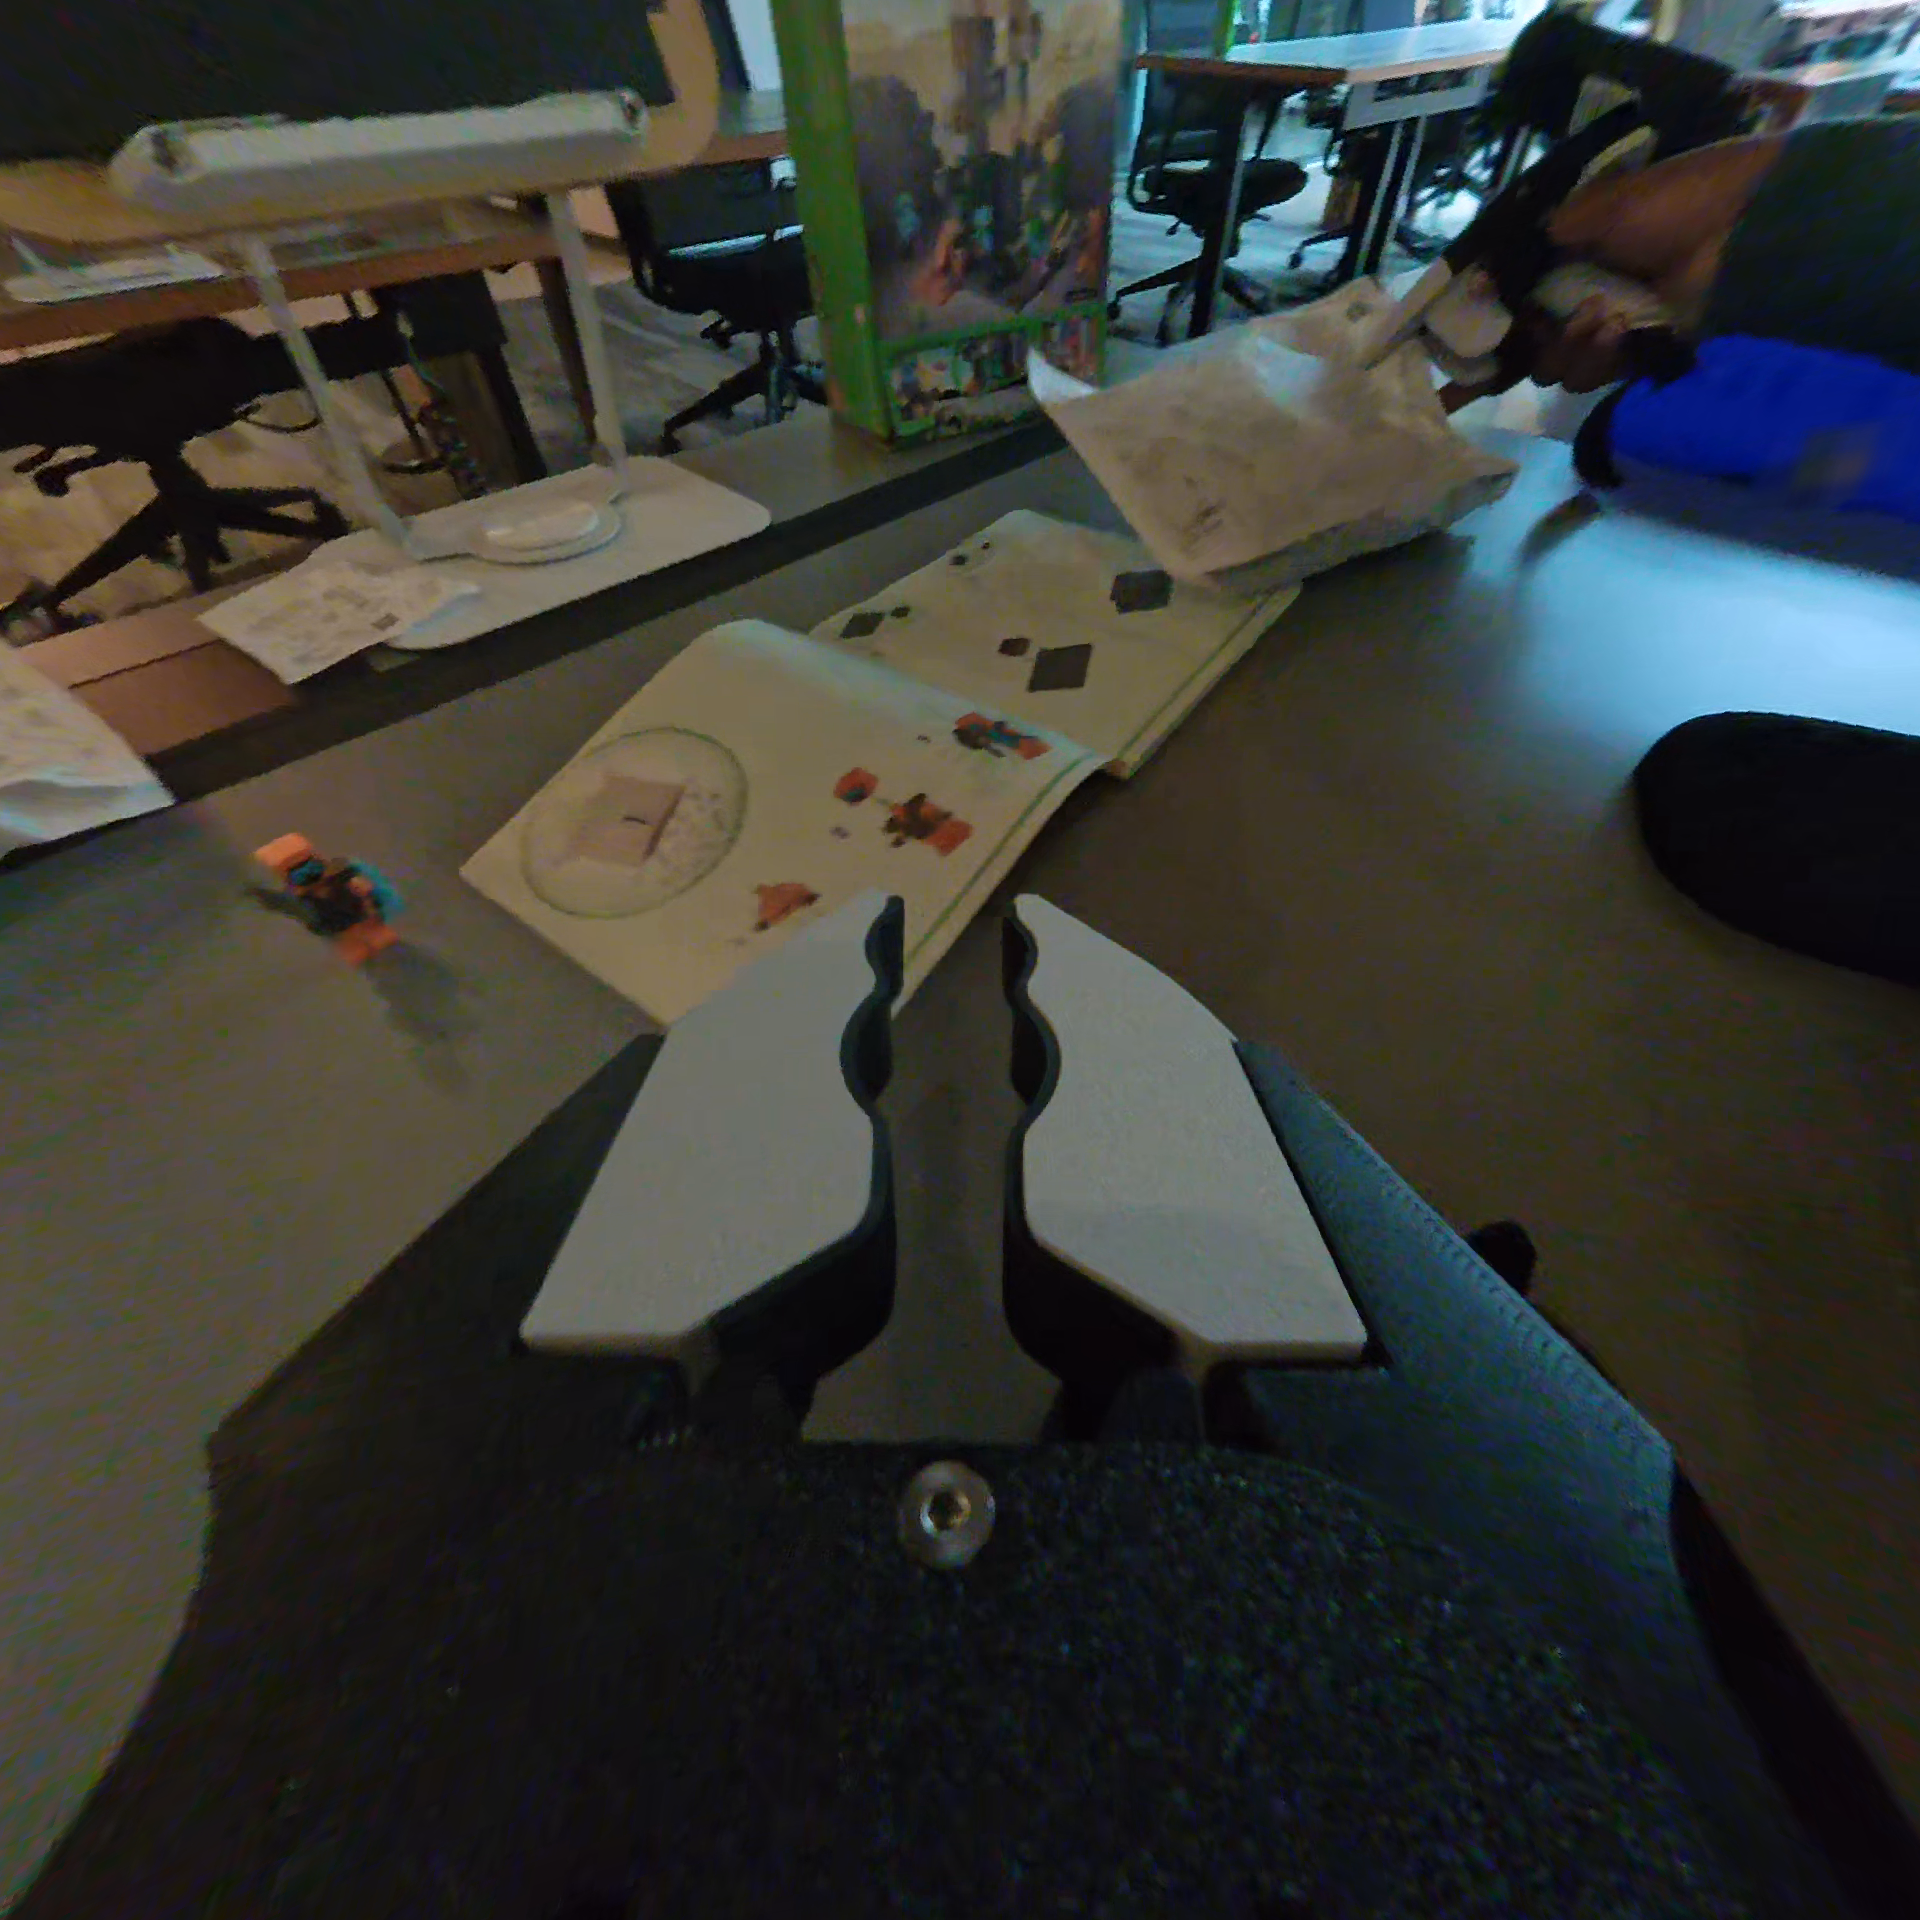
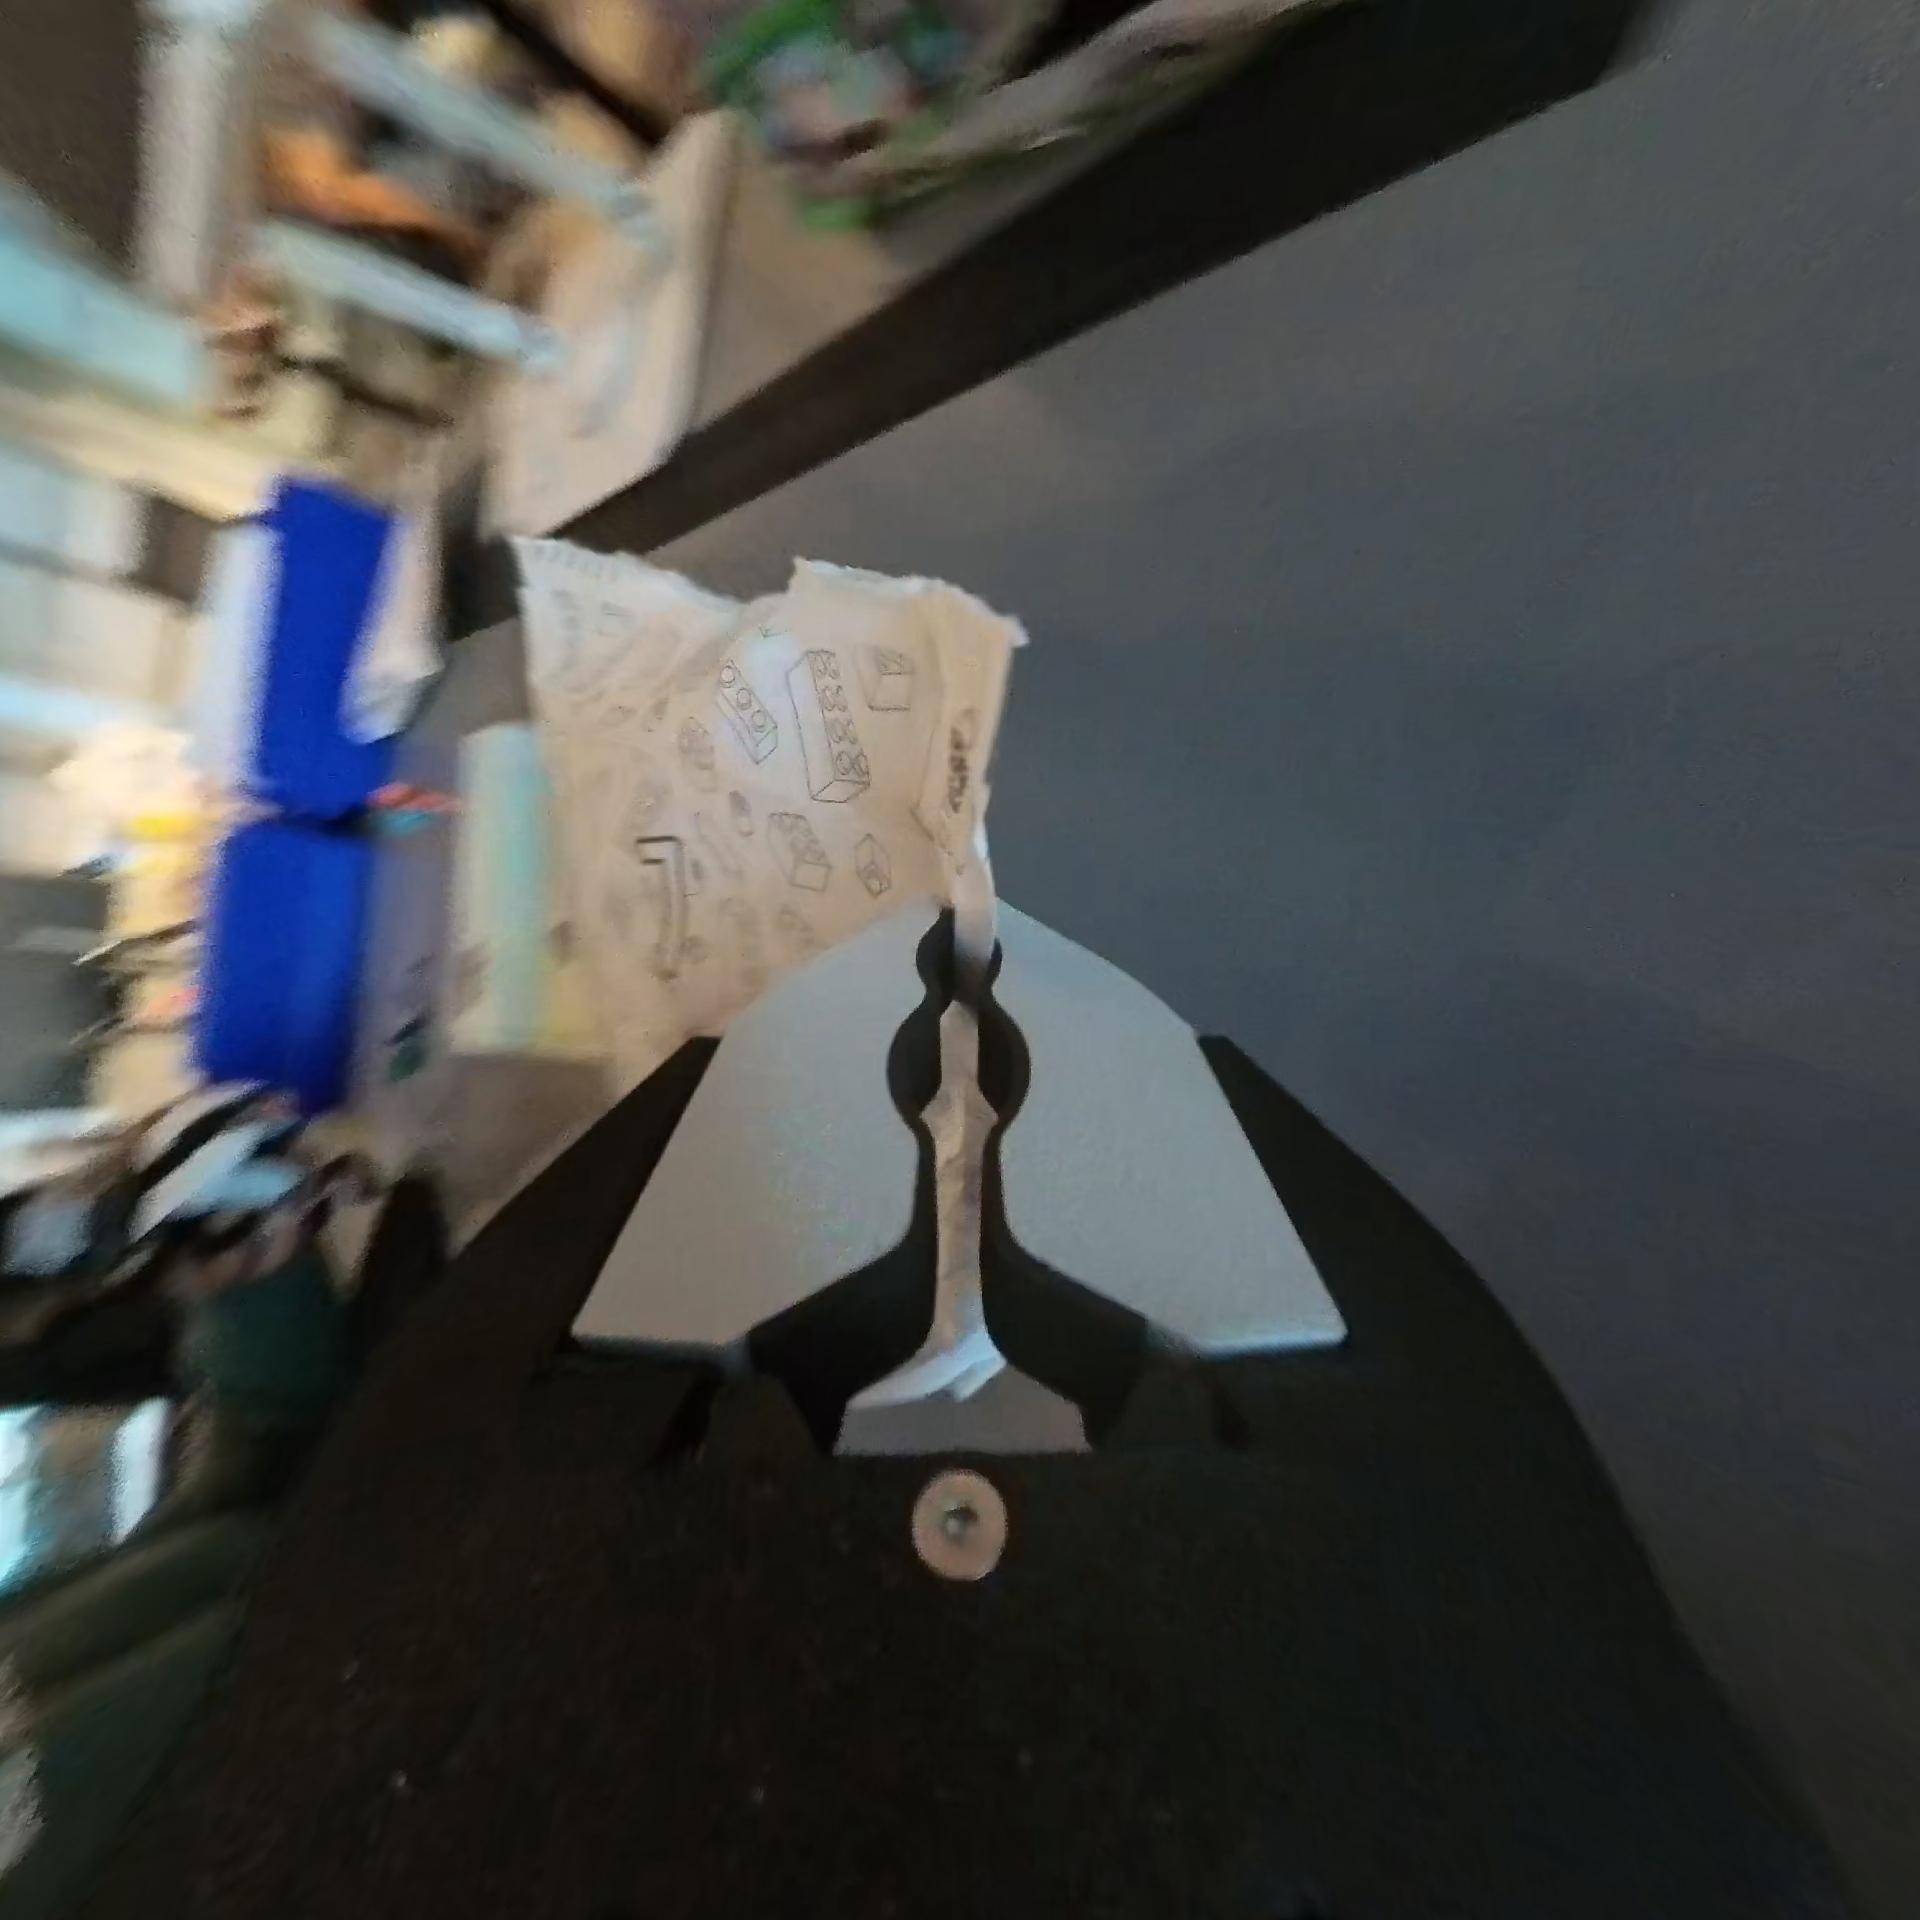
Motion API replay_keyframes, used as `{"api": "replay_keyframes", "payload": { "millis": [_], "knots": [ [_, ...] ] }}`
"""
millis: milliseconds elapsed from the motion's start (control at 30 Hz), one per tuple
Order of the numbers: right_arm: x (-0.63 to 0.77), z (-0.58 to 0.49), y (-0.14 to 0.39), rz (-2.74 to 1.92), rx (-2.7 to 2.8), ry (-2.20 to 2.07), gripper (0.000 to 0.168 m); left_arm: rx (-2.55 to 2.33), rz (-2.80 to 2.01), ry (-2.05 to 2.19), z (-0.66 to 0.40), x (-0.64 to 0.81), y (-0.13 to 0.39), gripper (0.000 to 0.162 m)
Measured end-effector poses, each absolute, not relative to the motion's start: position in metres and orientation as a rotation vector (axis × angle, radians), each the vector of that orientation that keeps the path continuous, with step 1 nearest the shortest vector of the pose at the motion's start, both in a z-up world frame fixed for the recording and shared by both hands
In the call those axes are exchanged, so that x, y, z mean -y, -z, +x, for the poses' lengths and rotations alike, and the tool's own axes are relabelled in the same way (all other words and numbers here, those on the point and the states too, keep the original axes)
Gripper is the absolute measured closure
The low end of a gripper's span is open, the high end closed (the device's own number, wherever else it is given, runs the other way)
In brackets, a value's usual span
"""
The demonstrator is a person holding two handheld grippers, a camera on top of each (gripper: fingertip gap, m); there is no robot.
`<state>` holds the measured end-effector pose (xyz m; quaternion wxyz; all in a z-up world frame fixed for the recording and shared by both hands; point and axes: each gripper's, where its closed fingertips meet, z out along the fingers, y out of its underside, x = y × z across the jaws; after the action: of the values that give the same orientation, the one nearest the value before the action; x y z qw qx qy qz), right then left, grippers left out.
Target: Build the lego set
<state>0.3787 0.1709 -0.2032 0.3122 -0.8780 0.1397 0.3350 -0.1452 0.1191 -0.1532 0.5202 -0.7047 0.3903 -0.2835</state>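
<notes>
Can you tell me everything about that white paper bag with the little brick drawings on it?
The white paper bag looks like crinkly paper printed with grey outline drawings of bricks. Its top edge is torn open and ragged. The right gripper holds it by one pinched edge, jaws shut on the paper. In the left wrist view the bag looks puffy and full, its bottom apparently resting on the far end of the open instruction booklet on the grey table.

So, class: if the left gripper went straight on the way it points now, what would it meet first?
Probably the open instruction booklet lying just beyond the left gripper, whose jaws stand apart; depth is unclear.
</notes>
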Motion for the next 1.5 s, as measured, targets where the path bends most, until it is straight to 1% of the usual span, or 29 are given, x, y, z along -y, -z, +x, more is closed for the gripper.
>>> {"api": "replay_keyframes", "payload": {
  "millis": [100, 333, 400, 433, 500, 567, 633, 667, 733, 767, 800, 933, 1033, 1100, 1167, 1200, 1233, 1267, 1333, 1500],
  "knots": [
    [-0.179, 0.401, 0.215, -2.370, -0.409, -0.761, 0.166, -0.917, -1.723, 0.639, -0.156, -0.121, 0.160, 0.145],
    [-0.176, 0.458, 0.222, -2.396, -0.493, -0.566, 0.164, -0.988, -1.766, 0.646, -0.154, -0.110, 0.174, 0.147],
    [-0.171, 0.469, 0.222, -2.415, -0.467, -0.511, 0.159, -1.026, -1.763, 0.641, -0.148, -0.106, 0.179, 0.147],
    [-0.168, 0.473, 0.220, -2.429, -0.431, -0.472, 0.152, -1.039, -1.760, 0.639, -0.145, -0.107, 0.180, 0.147],
    [-0.163, 0.484, 0.213, -2.469, -0.344, -0.320, 0.126, -1.055, -1.754, 0.641, -0.141, -0.106, 0.181, 0.147],
    [-0.162, 0.495, 0.197, -2.465, -0.235, -0.144, 0.103, -1.061, -1.751, 0.657, -0.139, -0.104, 0.184, 0.147],
    [-0.165, 0.496, 0.169, -2.397, -0.076, 0.020, 0.096, -1.065, -1.749, 0.661, -0.137, -0.102, 0.186, 0.147],
    [-0.169, 0.483, 0.153, -2.343, 0.028, 0.046, 0.097, -1.067, -1.748, 0.665, -0.136, -0.100, 0.188, 0.147],
    [-0.174, 0.422, 0.131, -2.239, 0.320, -0.011, 0.108, -1.072, -1.747, 0.674, -0.132, -0.099, 0.191, 0.147],
    [-0.174, 0.380, 0.129, -2.195, 0.483, -0.064, 0.112, -1.075, -1.747, 0.675, -0.131, -0.099, 0.192, 0.147],
    [-0.171, 0.337, 0.134, -2.167, 0.643, -0.106, 0.112, -1.081, -1.749, 0.678, -0.129, -0.098, 0.193, 0.147],
    [-0.154, 0.178, 0.189, -2.068, 1.174, -0.256, 0.106, -1.162, -1.767, 0.683, -0.111, -0.100, 0.202, 0.148],
    [-0.151, 0.105, 0.231, -2.032, 1.412, -0.287, 0.103, -1.291, -1.793, 0.603, -0.091, -0.112, 0.215, 0.143],
    [-0.157, 0.077, 0.242, -2.013, 1.461, -0.317, 0.103, -1.406, -1.782, 0.483, -0.081, -0.123, 0.228, 0.136],
    [-0.162, 0.062, 0.251, -2.035, 1.475, -0.351, 0.107, -1.513, -1.780, 0.348, -0.078, -0.136, 0.245, 0.130],
    [-0.164, 0.058, 0.255, -2.049, 1.471, -0.367, 0.112, -1.541, -1.778, 0.301, -0.078, -0.143, 0.250, 0.131],
    [-0.166, 0.053, 0.256, -2.058, 1.443, -0.397, 0.116, -1.535, -1.773, 0.272, -0.077, -0.151, 0.252, 0.137],
    [-0.169, 0.049, 0.257, -2.067, 1.412, -0.407, 0.121, -1.527, -1.777, 0.260, -0.077, -0.158, 0.253, 0.139],
    [-0.174, 0.043, 0.256, -2.070, 1.366, -0.401, 0.125, -1.513, -1.799, 0.237, -0.079, -0.171, 0.252, 0.139],
    [-0.193, 0.028, 0.256, -2.136, 1.229, -0.361, 0.127, -1.443, -1.848, 0.120, -0.096, -0.210, 0.250, 0.140]
  ]
}}
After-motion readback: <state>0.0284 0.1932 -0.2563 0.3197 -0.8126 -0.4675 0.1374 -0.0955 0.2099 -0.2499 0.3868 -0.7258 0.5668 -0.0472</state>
